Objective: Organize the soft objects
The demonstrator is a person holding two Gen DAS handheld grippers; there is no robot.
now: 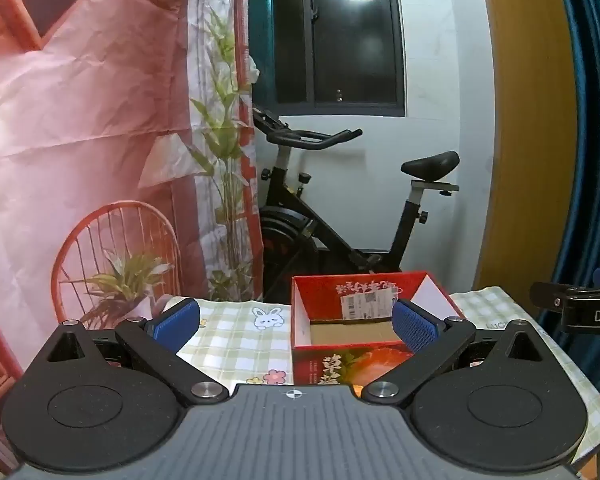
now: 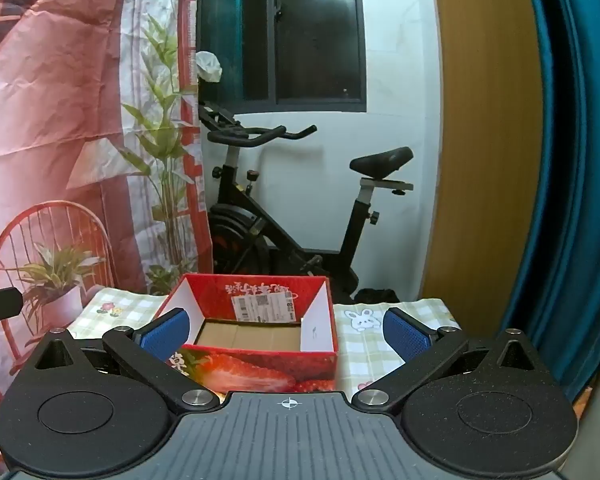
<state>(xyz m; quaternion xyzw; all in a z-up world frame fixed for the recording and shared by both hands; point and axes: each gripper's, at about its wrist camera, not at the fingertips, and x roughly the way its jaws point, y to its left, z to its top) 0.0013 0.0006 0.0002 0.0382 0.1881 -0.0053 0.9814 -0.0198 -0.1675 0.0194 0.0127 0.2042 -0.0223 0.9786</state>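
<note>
A red strawberry-print cardboard box point(image 1: 312, 308) stands open on a table covered with a green checked cloth point(image 1: 236, 336); its brown floor is bare. It also shows in the right wrist view point(image 2: 320, 356). My left gripper point(image 1: 296, 324) is open and empty, held just in front of the box with its right blue pad point(image 1: 414, 328) over the box's right side. My right gripper point(image 2: 286, 334) is open and empty, straddling the box's near wall. The other gripper shows at the right edge point(image 1: 572, 308). No soft objects are in view.
A black exercise bike point(image 1: 340, 216) stands behind the table by a white wall and dark window. A printed pink backdrop point(image 1: 80, 120) hangs at left. A wooden panel point(image 2: 480, 140) and blue curtain point(image 2: 572, 160) are at right.
</note>
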